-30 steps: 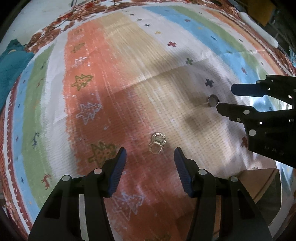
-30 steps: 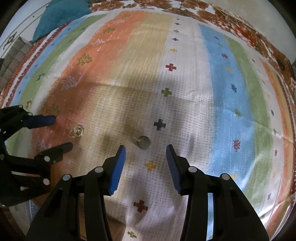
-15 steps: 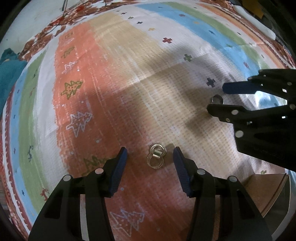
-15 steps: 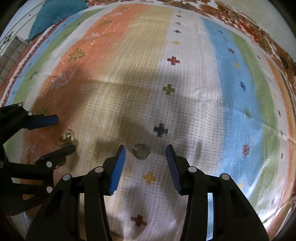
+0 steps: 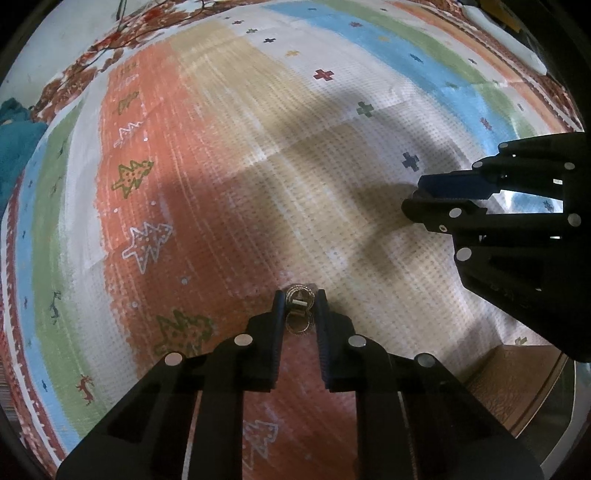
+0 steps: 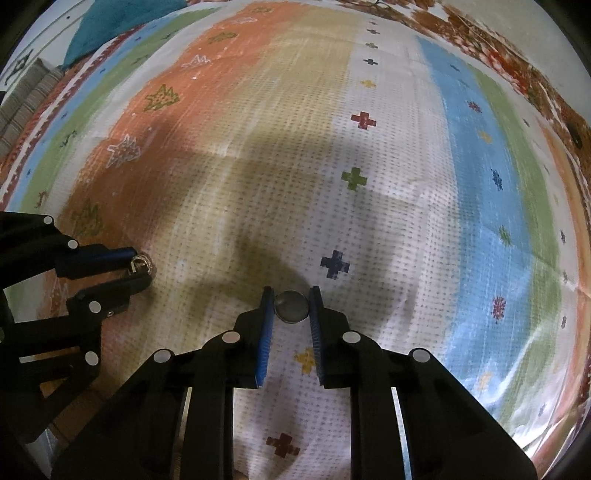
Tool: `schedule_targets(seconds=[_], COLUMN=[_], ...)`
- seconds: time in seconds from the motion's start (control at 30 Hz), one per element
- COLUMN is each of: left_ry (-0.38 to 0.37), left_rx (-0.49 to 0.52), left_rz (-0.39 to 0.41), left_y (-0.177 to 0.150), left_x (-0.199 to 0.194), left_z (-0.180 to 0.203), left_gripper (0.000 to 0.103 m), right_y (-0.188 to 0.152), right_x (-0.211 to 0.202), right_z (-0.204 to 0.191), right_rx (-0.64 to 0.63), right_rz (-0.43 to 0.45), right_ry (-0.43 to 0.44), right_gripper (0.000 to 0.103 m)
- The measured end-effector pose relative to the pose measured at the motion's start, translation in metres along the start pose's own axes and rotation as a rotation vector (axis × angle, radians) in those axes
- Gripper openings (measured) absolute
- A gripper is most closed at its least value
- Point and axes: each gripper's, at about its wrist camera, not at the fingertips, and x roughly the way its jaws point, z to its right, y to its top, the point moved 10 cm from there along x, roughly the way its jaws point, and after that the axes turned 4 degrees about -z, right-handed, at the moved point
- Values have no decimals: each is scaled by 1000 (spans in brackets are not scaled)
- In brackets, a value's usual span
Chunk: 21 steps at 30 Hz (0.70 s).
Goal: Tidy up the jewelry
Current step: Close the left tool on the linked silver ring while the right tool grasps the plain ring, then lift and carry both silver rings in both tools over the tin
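Observation:
A small gold double-ring piece (image 5: 299, 312) lies on the striped cloth. My left gripper (image 5: 299, 301) is shut on it, one finger on each side; the right wrist view shows the same grip (image 6: 140, 263) from the side. A round silver ring (image 6: 292, 306) sits on the cloth between the fingers of my right gripper (image 6: 291, 300), which is shut on it. In the left wrist view my right gripper (image 5: 415, 201) shows at the right, and the silver ring is hidden behind its fingers.
The striped patterned cloth (image 6: 369, 155) covers the whole surface. A teal fabric (image 6: 122, 22) lies at the far left. A brown wooden surface (image 5: 517, 376) shows past the cloth's near edge, beside the right gripper.
Both grippers moved forward and down to the cloth. The left closed on the gold double-ring piece. The right closed on the silver ring.

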Motion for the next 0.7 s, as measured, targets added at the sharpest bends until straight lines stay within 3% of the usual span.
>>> schedule_targets(seconds=[0.7], left_ry=[12], left_rx=[-141], left_rz=[69], left_y=[-6], left_x=[-52], left_z=[-15], left_gripper=[15], right_y=[-9], right_x=[-32], right_z=[-2], right_rx=[35], right_rz=[41], right_ry=[-11], right_gripper=[20])
